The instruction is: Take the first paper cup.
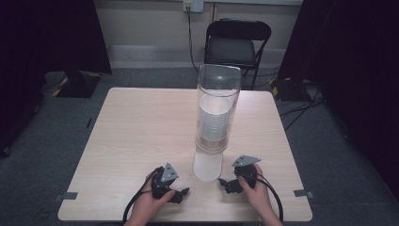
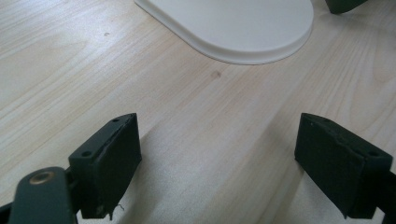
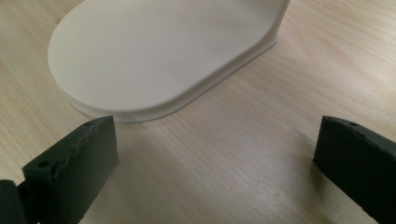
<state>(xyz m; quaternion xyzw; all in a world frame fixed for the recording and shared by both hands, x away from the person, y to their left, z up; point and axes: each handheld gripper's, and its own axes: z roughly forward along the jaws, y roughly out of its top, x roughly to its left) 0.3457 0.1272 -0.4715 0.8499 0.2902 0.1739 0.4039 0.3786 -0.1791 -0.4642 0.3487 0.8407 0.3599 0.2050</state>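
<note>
Resting both tools near the tabletop's front edge, you have the left tool [image 1: 182, 192] and right tool [image 1: 223, 182] spread wide and empty. The cup dispenser [image 1: 217, 110] stands between them, its white base [image 2: 243, 28] just ahead. Approach level and squarely, I'd suggest.

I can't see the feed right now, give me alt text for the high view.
A tall clear tube holding stacked white cups stands on a white base on a light wood table. The left gripper and right gripper flank the base, both open.
</note>
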